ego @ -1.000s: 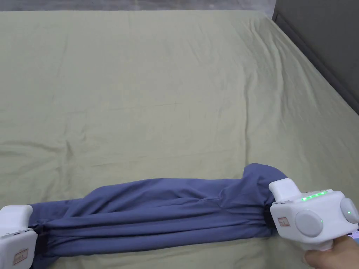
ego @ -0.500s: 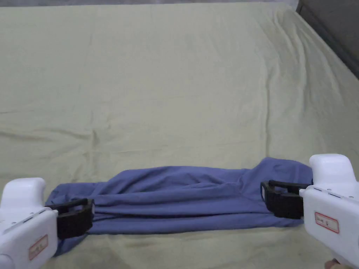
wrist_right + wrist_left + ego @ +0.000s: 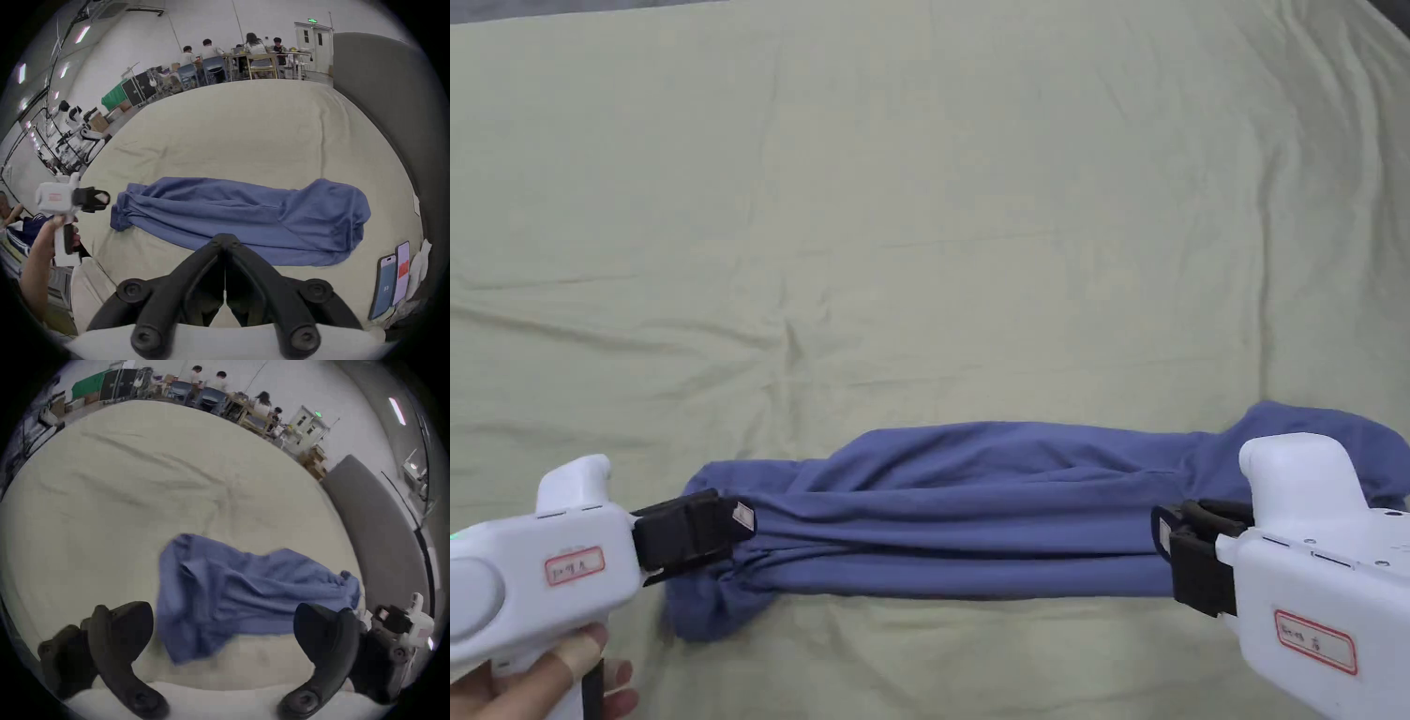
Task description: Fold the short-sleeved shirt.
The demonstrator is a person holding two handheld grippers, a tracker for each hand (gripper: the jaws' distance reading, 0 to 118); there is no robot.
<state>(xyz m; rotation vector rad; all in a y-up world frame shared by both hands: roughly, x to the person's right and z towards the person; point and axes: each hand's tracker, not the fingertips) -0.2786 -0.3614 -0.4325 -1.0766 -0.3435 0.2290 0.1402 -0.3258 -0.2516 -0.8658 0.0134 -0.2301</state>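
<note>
A blue short-sleeved shirt [image 3: 994,511] lies on the bed, folded into a long narrow band running left to right. My left gripper [image 3: 731,525] hovers at the shirt's left end. In the left gripper view its jaws stand wide open [image 3: 224,625], with the shirt [image 3: 231,591] lying loose beyond them. My right gripper [image 3: 1177,553] sits near the shirt's right part, by its near edge. In the right gripper view its jaws are pressed together [image 3: 225,240], with no cloth seen between them, and the shirt [image 3: 243,214] lies flat.
A wrinkled pale green sheet [image 3: 919,234] covers the whole bed. A grey padded headboard [image 3: 389,121] runs along the right side. Two phones [image 3: 394,280] lean at the bed's near right corner. People sit at tables [image 3: 243,53] far behind.
The shirt, pulled taut between both grippers a second ago, now lies slack on the sheet. The left gripper has let go and opened. The head camera has tilted down and to the left.
</note>
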